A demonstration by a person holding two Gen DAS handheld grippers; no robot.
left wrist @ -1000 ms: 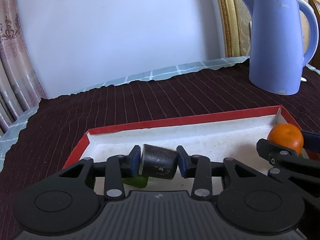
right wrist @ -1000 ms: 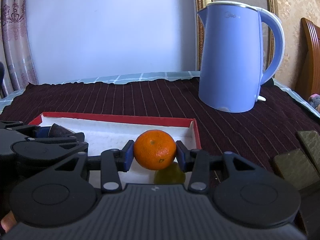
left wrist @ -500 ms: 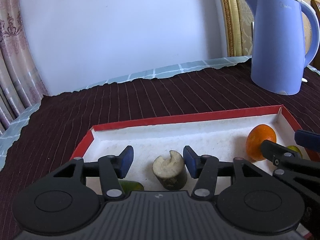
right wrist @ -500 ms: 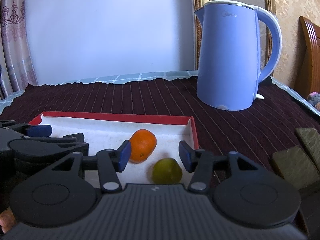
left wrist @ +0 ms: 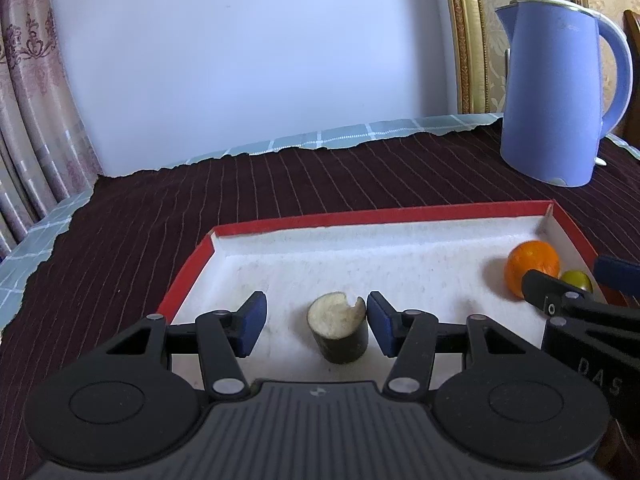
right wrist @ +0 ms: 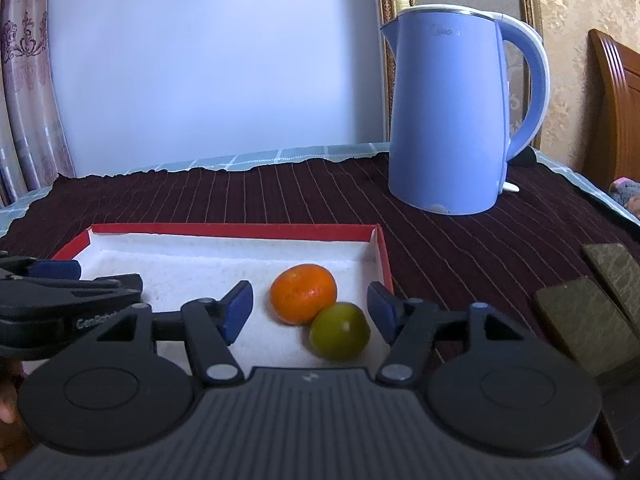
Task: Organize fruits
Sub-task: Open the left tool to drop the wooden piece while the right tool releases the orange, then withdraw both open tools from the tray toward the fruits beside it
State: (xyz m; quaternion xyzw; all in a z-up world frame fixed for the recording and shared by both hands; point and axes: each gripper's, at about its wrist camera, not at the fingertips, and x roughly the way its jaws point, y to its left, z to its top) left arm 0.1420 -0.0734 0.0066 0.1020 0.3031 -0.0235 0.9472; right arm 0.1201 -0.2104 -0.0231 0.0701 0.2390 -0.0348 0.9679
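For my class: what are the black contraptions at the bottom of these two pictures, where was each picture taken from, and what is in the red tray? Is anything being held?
Each black tool is a hand-held gripper with a camera looking along its fingers. One picture looks from the left gripper, the other from the right gripper. Both have just been opening and hold nothing. A red-rimmed tray sits on a dark tablecloth beside a blue kettle. In the tray, an orange touches a green fruit, and a dark-skinned stub with a pale cut top stands upright.

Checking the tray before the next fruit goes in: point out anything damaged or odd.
One thing stands out: the dark stump standing upright in the tray, between the open left tongs, has a notch missing from its pale top edge. The orange and green fruit look whole, touching each other.
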